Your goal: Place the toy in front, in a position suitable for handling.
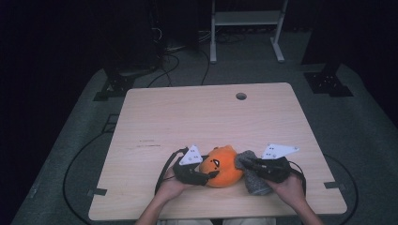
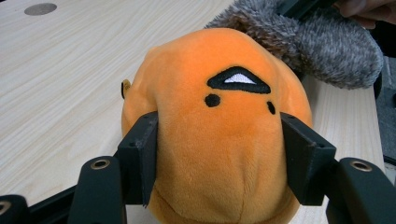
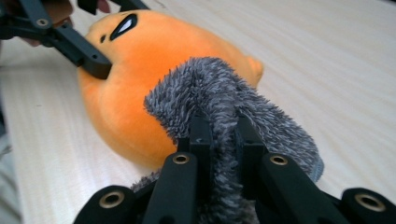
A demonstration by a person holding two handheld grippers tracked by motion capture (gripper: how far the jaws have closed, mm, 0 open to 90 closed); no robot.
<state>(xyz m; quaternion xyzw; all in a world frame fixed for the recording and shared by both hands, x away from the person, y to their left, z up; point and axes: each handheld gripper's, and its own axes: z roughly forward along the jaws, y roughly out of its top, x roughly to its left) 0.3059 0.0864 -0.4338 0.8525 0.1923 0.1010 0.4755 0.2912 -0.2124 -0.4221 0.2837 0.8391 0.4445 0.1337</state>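
An orange plush toy (image 1: 220, 164) with a stitched black eye lies near the front edge of the wooden table (image 1: 187, 117). My left gripper (image 1: 211, 174) is shut on it; in the left gripper view the pads press into both sides of the plush (image 2: 219, 116). A grey fuzzy cloth (image 1: 256, 183) lies against the toy's right side. My right gripper (image 1: 248, 164) is shut on a fold of that cloth (image 3: 219, 93), and the fur bulges up between the narrow jaws of the right gripper (image 3: 224, 135). The plush (image 3: 140, 70) sits just beyond the cloth, touching it.
A round cable hole (image 1: 241, 96) sits near the table's far edge. Bare wood (image 2: 70, 70) stretches to the left and beyond the toy. A white frame stand (image 1: 246, 28) and black cables (image 1: 166, 61) are on the floor behind the table.
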